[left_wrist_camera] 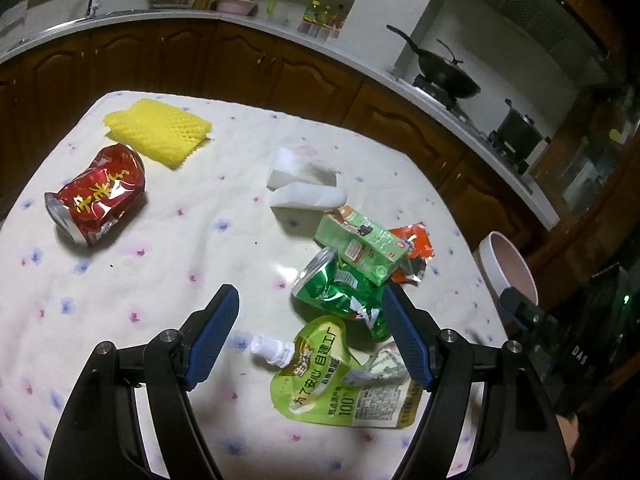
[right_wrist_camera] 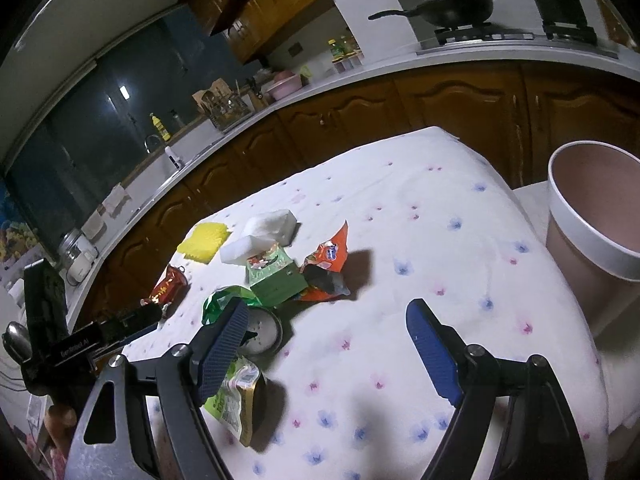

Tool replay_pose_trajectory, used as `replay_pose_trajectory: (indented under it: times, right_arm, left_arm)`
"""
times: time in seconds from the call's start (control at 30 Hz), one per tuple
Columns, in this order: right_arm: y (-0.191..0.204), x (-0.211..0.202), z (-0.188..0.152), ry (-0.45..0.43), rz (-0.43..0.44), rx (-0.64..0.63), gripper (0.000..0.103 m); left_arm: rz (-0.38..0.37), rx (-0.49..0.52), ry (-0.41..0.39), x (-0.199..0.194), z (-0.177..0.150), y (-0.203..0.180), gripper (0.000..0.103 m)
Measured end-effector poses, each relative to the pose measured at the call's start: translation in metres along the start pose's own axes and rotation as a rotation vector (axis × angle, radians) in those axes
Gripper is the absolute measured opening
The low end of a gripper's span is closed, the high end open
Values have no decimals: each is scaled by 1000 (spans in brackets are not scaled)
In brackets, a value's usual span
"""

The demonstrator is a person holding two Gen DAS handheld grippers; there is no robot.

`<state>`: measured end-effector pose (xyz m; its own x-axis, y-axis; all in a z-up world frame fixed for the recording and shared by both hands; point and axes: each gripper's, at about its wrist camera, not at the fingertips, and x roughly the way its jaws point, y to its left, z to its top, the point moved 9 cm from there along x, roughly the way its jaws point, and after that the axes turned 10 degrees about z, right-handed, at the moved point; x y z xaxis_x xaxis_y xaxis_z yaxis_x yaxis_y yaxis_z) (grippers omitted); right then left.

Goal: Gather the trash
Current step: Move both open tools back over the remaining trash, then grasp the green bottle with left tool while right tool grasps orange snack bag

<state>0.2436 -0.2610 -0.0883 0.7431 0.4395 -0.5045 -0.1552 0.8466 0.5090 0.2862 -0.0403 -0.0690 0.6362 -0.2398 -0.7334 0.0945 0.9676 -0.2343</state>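
1. The left wrist view is taken from close above the desk (left_wrist_camera: 120, 280), angled down along the left gripper (left_wrist_camera: 308, 312) toward the kitchen counter (left_wrist_camera: 240, 20).
2. The right wrist view is angled down likewise, along the right gripper (right_wrist_camera: 328, 316).
3. The green can (left_wrist_camera: 340, 292) (right_wrist_camera: 218, 304), wok (left_wrist_camera: 444, 72) (right_wrist_camera: 456, 8) and bin (left_wrist_camera: 508, 268) (right_wrist_camera: 592, 248) are shared.

My fingers (left_wrist_camera: 214, 336) show blue, textured pads on black arms. The desk cloth (left_wrist_camera: 168, 280) is cream, dotted with pink and blue flowers. A red can (left_wrist_camera: 98, 196) carries gold lettering, a crushed can (left_wrist_camera: 336, 292) is green, the foam net (left_wrist_camera: 158, 130) yellow, the bin (right_wrist_camera: 592, 236) dusty pink, white-rimmed.
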Motion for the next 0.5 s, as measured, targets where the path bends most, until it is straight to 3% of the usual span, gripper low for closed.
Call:
replay_pose_trajectory:
  times: [0.43,0.5]
  right_arm:
    - [-7,31,10,34,15,13,82]
    - [-10,36,13,39,9,16,76]
  left_arm:
    - [18,84,20,21,6,-17,75]
    - [20,99,26,27,7,-20,75]
